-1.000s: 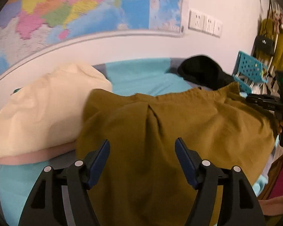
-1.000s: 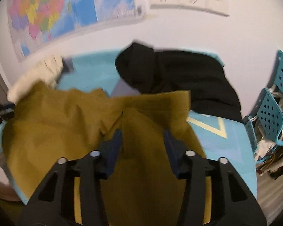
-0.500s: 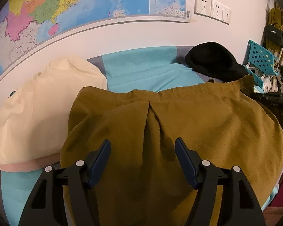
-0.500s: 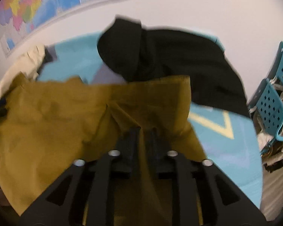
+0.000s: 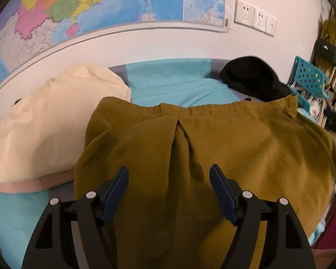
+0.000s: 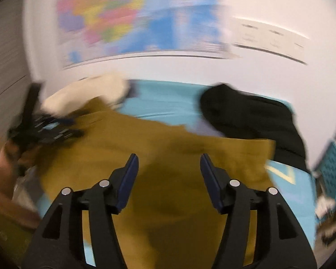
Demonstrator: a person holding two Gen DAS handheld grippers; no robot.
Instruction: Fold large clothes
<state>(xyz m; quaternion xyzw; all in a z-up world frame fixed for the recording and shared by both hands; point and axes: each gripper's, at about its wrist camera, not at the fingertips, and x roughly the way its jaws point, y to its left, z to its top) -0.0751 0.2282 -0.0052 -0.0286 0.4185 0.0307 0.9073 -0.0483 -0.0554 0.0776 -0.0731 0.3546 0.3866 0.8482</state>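
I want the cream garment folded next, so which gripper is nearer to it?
Left. The left gripper hovers over the mustard garment right beside the cream garment; the right gripper, jaws opening and empty, sits farther along toward the black garment.

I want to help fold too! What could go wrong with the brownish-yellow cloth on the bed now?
1. The mustard-brown cotton garment overlaps the cream fabric bundle; folding may drag it along.
2. Its far corner lies against the black garment, which could snag.
3. The right tool is opening with nothing gripped, so the pleat may slump.
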